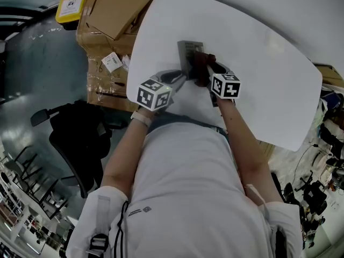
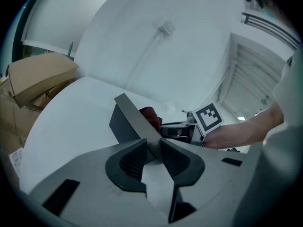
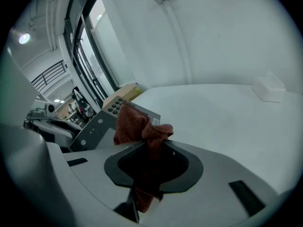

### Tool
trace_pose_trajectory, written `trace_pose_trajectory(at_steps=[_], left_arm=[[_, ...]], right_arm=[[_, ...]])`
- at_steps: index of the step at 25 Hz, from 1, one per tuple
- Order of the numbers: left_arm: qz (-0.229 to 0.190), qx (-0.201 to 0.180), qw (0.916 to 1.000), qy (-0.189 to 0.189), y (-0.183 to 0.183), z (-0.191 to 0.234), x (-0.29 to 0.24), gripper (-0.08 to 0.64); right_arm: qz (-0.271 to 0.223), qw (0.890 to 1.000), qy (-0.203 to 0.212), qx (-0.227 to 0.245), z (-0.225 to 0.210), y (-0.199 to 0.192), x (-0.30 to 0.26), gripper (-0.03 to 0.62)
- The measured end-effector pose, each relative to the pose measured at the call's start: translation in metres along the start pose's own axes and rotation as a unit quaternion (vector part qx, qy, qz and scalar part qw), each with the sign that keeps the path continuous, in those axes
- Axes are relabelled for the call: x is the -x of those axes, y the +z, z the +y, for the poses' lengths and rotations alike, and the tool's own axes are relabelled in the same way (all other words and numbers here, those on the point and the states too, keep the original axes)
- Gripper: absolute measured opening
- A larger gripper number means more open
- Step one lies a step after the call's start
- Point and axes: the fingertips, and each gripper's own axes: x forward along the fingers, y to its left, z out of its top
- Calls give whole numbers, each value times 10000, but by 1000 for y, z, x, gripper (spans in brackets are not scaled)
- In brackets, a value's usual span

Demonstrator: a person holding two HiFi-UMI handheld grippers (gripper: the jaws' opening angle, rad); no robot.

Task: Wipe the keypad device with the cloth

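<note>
Left tongs (image 2: 152, 149) are clamped on a thin edge of the keypad device (image 2: 126, 119), with the pads pressing on both sides of it. Right tongs (image 3: 154, 148) are closed on the dark red cloth (image 3: 137, 124), which is bunched, with a wad sticking out ahead of the tips and a tail hanging behind.

The device sits on the white tabletop (image 1: 258, 69), well in from its edges, right in front of the person. In the head view the cloth overlaps the device's near right part (we can't confirm real contact, it's too small).

We judge the wipe is about starting or just underway.

Risks as we see them:
- The left hold is only on a narrow edge. A sideways wipe stroke could pivot the device or pop it out of the pads.
- Little of the cloth sticks out ahead of the tips, so pressing down steeply could put the hard tips on the keys (image 3: 113, 107) instead of the fabric.
- Drag on the keys could tug the cloth loose from the right tongs.
</note>
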Motion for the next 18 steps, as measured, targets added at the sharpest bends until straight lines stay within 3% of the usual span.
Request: trace_pose_trajectory(at_steps=[18], left_arm=[[72, 53, 9999, 101, -33, -18, 21, 74]], right_arm=[[181, 9992, 348, -46, 30, -47, 38, 94]])
